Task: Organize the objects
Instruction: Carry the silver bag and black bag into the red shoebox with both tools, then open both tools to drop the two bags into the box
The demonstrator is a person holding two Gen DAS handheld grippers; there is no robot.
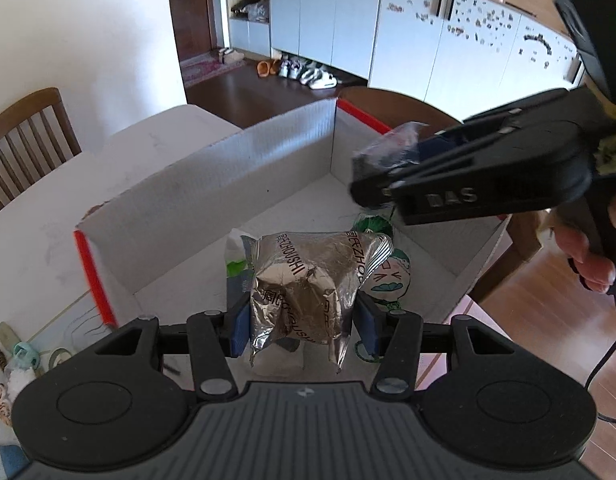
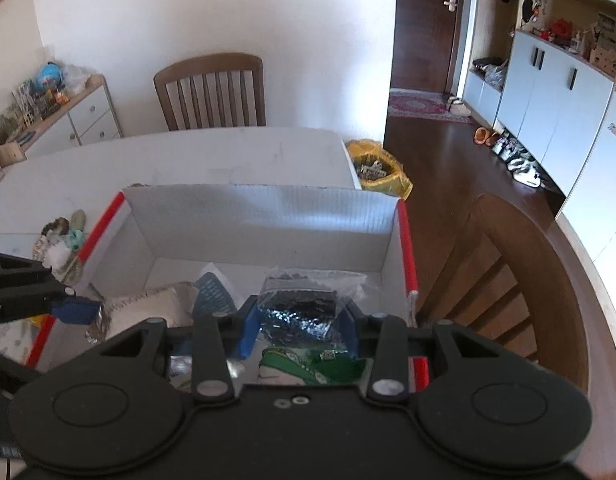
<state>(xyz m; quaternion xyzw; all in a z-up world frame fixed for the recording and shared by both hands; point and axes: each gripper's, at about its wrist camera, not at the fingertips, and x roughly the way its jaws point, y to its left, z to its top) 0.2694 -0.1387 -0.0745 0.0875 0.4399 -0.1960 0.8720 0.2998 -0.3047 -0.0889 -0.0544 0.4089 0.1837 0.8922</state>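
Observation:
My left gripper [image 1: 301, 326] is shut on a silver foil snack packet [image 1: 308, 284] and holds it over the open white cardboard box [image 1: 211, 184] with red edges. My right gripper [image 2: 299, 332] is shut on a clear bag of small dark pieces [image 2: 297, 308], also over the box [image 2: 263, 216]. In the left wrist view the right gripper [image 1: 372, 184] hovers at the box's right side with that bag [image 1: 388, 148]. A green cartoon-printed packet [image 1: 388, 276] lies in the box; it shows below the right gripper too [image 2: 308, 368].
The box stands on a white table [image 2: 187, 152]. Small toys [image 2: 63, 236] lie left of the box. Wooden chairs stand at the far side [image 2: 211, 92] and at the right [image 2: 508, 272]. A yellow-lined bin [image 2: 380, 168] sits on the floor.

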